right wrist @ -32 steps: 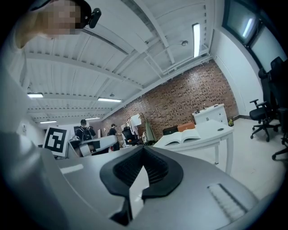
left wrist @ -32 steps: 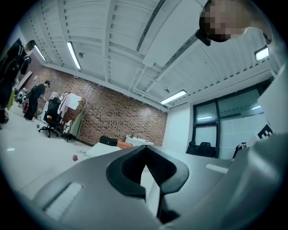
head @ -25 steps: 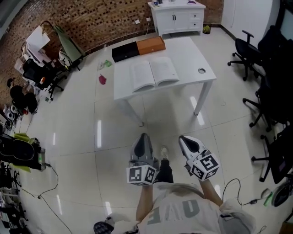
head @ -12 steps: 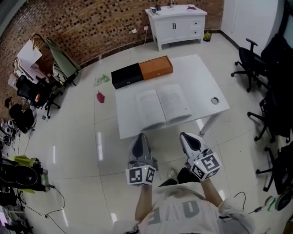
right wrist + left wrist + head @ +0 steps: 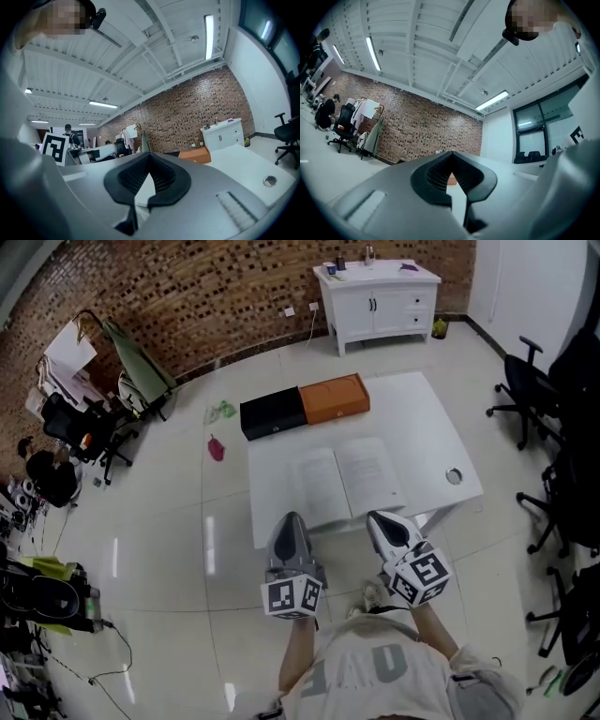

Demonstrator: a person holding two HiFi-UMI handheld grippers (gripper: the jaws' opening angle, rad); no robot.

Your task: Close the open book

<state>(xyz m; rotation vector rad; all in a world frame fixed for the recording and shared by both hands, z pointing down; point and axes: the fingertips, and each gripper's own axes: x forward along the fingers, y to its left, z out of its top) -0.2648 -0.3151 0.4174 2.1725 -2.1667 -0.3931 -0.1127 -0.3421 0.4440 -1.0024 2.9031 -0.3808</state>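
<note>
The open book [image 5: 352,482] lies flat on the white table [image 5: 427,418], near its front edge, pages up. My left gripper [image 5: 292,518] and right gripper [image 5: 375,519] are held side by side just short of that edge, both pointing at the book and apart from it. In the left gripper view the left gripper [image 5: 451,153] has its jaws together with nothing between them. The right gripper [image 5: 149,156] looks the same in its own view, jaws meeting at the tip and holding nothing.
A black box [image 5: 272,415] and an orange box [image 5: 335,397] sit along the table's far edge, a small round object [image 5: 454,476] at its right. A white cabinet [image 5: 380,301] stands against the brick wall. Office chairs [image 5: 548,427] line the right, clutter and chairs [image 5: 66,418] the left.
The table and book have drawn much nearer in the head view, from well ahead to just before the gripper tips. Both grippers keep the same closed, side-by-side pose.
</note>
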